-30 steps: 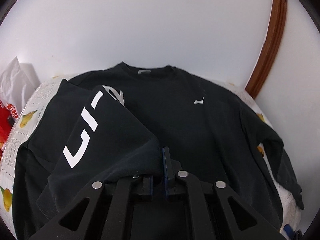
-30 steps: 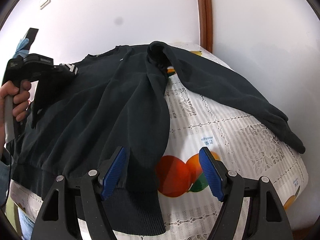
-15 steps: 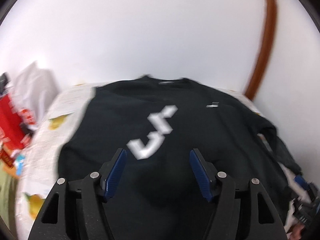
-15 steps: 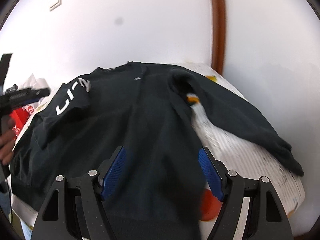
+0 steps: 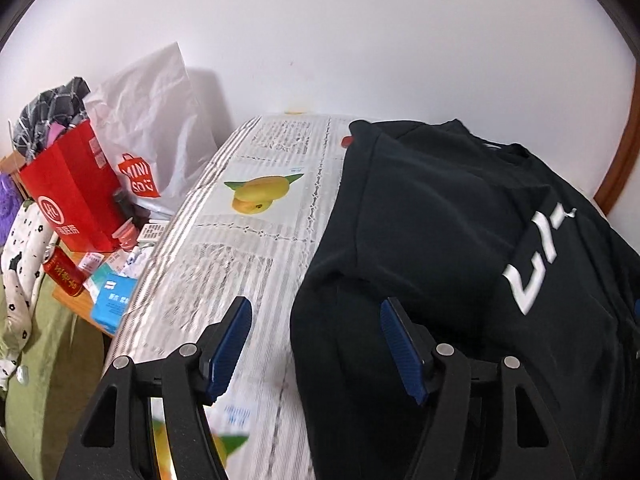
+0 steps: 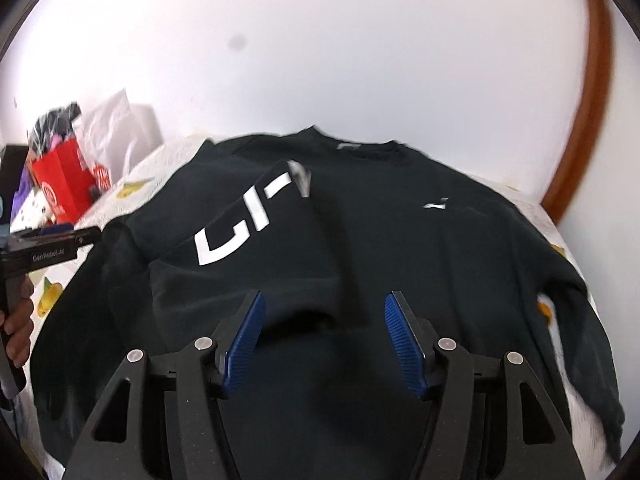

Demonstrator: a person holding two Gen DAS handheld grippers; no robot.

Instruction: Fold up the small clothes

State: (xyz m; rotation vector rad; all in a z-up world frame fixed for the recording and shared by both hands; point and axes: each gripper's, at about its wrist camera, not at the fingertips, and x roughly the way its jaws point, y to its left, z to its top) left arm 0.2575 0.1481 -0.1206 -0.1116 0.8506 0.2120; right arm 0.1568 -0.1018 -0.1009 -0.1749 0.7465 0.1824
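Observation:
A black sweatshirt (image 5: pixel 440 220) lies face up on a table. Its left sleeve (image 6: pixel 248 232), with white letters, is folded across the chest. The other sleeve (image 6: pixel 580 340) trails down the right side. My left gripper (image 5: pixel 316 308) is open over the shirt's left edge: one finger is above the cloth-covered table, the other above black fabric. My right gripper (image 6: pixel 326 300) hovers over the shirt's lower middle. Its jaws are closing, with the folded sleeve's end below the gap and untouched by the pads. A hand (image 6: pixel 18 328) holds the left tool at far left.
A lace tablecloth (image 5: pixel 240 260) with fruit prints covers the table. Left of it stand a red paper bag (image 5: pixel 72 200), a white shopping bag (image 5: pixel 152 120) and small boxes (image 5: pixel 112 300) on a low surface. A white wall and brown door frame (image 6: pixel 588 100) stand behind.
The left gripper let go of the lettered sleeve, opened and swung left to the shirt's edge. The right gripper moved from the right hem to the shirt's middle, its jaws narrowing.

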